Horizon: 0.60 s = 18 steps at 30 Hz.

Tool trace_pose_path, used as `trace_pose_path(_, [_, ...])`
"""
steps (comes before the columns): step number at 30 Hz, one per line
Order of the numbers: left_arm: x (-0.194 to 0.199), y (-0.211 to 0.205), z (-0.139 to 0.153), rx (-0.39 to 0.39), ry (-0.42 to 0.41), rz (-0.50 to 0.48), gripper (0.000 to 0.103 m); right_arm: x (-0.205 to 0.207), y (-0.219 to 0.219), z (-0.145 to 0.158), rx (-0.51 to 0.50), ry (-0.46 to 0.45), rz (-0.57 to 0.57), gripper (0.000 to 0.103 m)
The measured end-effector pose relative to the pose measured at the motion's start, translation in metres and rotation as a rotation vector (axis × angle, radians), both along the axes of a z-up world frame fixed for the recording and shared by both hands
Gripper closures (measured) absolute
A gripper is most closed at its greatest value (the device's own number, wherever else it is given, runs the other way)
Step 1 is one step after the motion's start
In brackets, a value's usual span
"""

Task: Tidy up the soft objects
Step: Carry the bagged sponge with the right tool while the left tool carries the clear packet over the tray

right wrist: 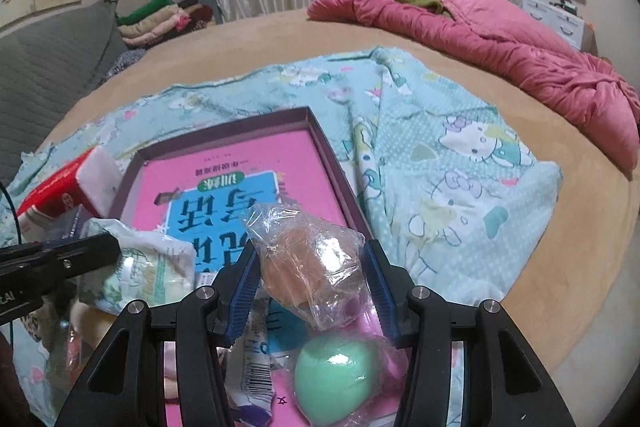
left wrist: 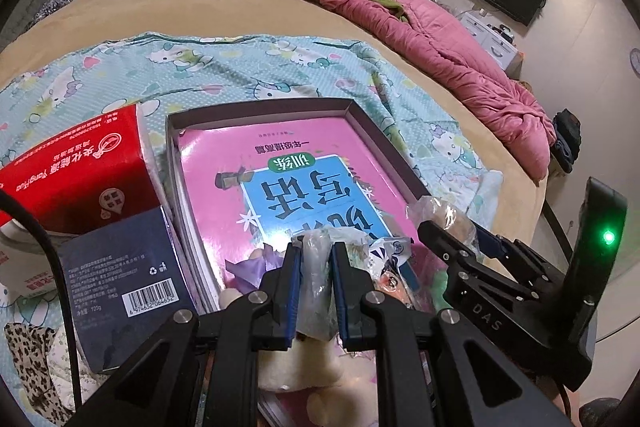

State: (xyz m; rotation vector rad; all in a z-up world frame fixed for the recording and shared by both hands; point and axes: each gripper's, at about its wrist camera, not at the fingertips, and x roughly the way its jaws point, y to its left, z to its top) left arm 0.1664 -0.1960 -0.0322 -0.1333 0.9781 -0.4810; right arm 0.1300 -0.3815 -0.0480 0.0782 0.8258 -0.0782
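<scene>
At the lower centre of the left wrist view, the left gripper point(left wrist: 316, 267) is pinched narrow on a crinkled clear plastic bag point(left wrist: 316, 283). In the right wrist view, the right gripper point(right wrist: 310, 281) clamps a plastic-wrapped, tan, seemingly soft item point(right wrist: 310, 267) over the pink book point(right wrist: 248, 163) in the shallow box point(right wrist: 320, 135) on the bed point(right wrist: 520, 267). A green ball point(right wrist: 336, 379) lies below it.

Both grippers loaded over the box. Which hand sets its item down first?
Probably right. The right gripper holds the brown toy in a clear bag directly above the pink book in the box, over open space. The left gripper pinches a plastic-wrapped item nearer the cluttered front edge.
</scene>
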Motion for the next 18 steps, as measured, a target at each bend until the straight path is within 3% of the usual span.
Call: trace_pose_path(18, [0.0023, -0.0058, -0.0045, 0.019, 0.01, -0.021, 0.087, 0.0035, 0.0028, -0.0087, -0.022, 0.04, -0.015, 0.047])
